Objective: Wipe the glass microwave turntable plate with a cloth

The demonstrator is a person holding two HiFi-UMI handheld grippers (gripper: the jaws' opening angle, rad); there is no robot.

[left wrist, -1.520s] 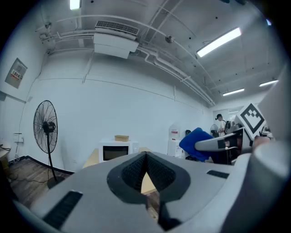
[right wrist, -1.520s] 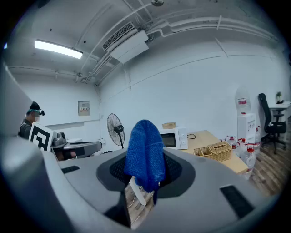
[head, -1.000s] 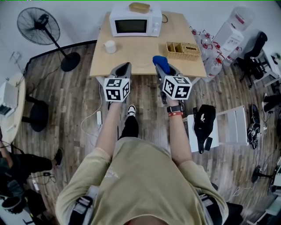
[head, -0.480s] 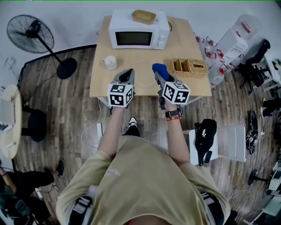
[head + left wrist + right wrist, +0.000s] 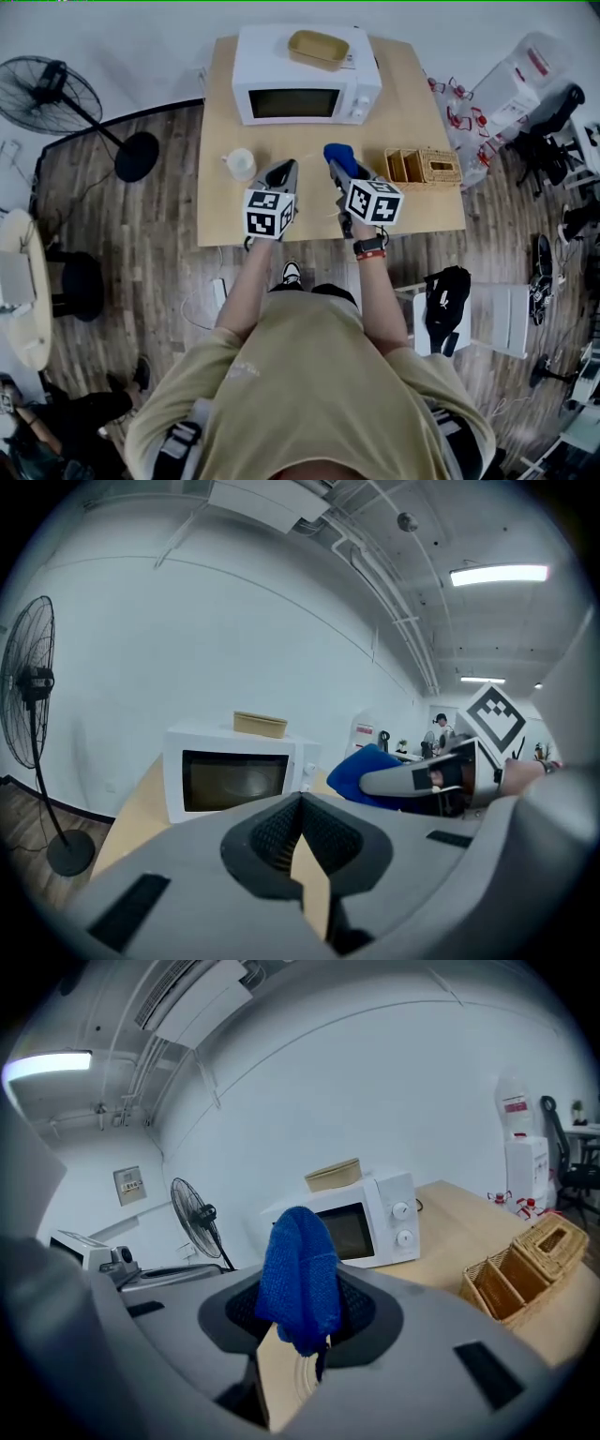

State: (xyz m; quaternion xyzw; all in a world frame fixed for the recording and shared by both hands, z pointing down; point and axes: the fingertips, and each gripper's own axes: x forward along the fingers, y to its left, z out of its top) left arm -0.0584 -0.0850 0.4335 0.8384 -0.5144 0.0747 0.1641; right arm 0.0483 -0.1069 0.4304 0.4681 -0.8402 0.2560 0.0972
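The white microwave point(image 5: 307, 86) stands at the back of the wooden table point(image 5: 225, 211) with its door closed; no glass turntable plate shows in any view. My right gripper point(image 5: 336, 169) is shut on a blue cloth point(image 5: 339, 154), which hangs over the fingertips in the right gripper view, blue cloth point(image 5: 298, 1279). It hovers above the table's middle, short of the microwave point(image 5: 361, 1225). Beside it on the left, my left gripper point(image 5: 286, 171) is shut with nothing in it. In the left gripper view the microwave point(image 5: 230, 778) lies straight ahead, and the cloth point(image 5: 366, 772) shows at the right.
A white mug point(image 5: 241, 163) sits on the table left of my left gripper. A wicker basket point(image 5: 424, 167) with compartments stands at the right. A tan tray point(image 5: 319, 47) rests on the microwave. A standing fan point(image 5: 52, 94) is on the floor to the left.
The person has stepped closer to the table. Both grippers have moved forward from the table's front edge to above its middle. The blue cloth stays in the right gripper.
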